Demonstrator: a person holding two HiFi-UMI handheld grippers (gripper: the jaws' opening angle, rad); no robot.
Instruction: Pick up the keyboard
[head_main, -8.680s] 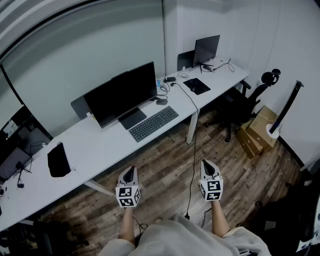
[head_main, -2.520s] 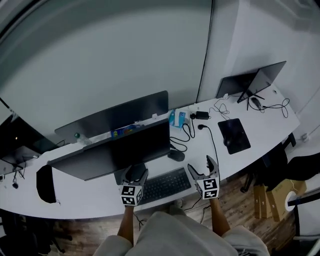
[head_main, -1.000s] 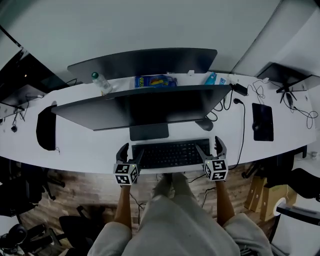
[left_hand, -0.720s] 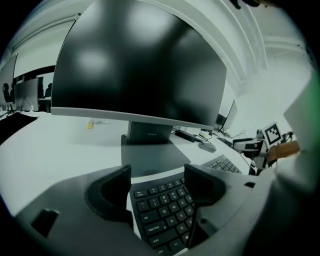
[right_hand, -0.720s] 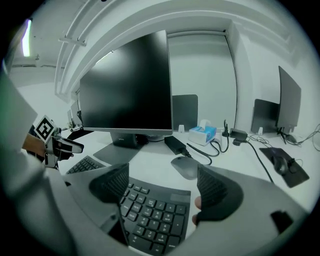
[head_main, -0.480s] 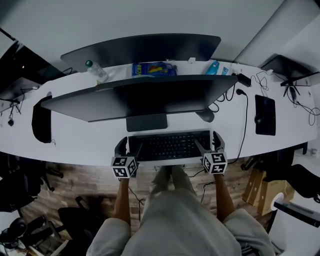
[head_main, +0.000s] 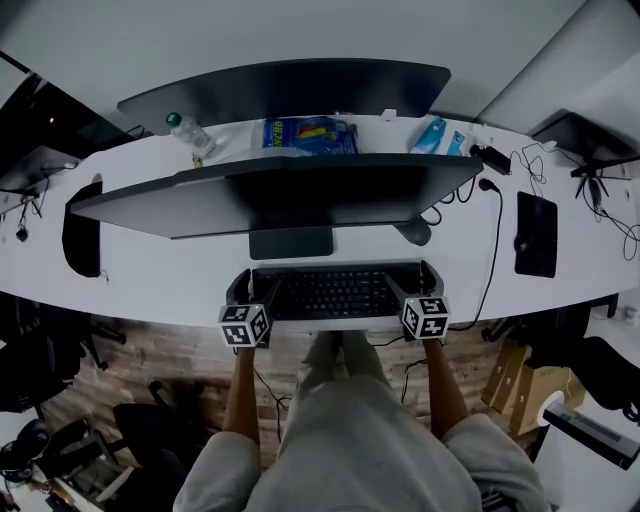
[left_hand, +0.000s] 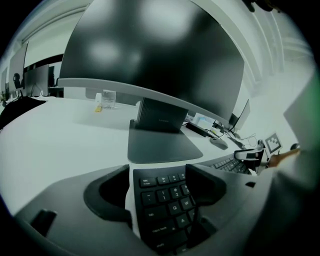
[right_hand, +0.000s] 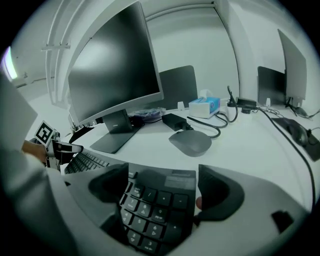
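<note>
The black keyboard (head_main: 335, 293) lies flat on the white desk (head_main: 150, 285), in front of the monitor stand. My left gripper (head_main: 243, 290) straddles its left end. In the left gripper view the keys (left_hand: 167, 202) run between the two fingers, a sliver of desk shows beside the left one, and the jaws (left_hand: 157, 192) are opening. My right gripper (head_main: 425, 283) straddles the number-pad end (right_hand: 157, 205). Its jaws (right_hand: 165, 192) stand wide, with the pads beside the keyboard's edges and no clear press.
A wide dark monitor (head_main: 270, 195) hangs over the desk just behind the keyboard. A grey mouse (right_hand: 192, 142) and cables lie to the right, with a tissue box (right_hand: 204, 106) behind. A mouse pad (head_main: 537, 233) sits far right, a bottle (head_main: 185, 132) at the back left.
Both grippers have sunk from just above the keyboard's front corners down onto its two ends. The keyboard has not moved.
</note>
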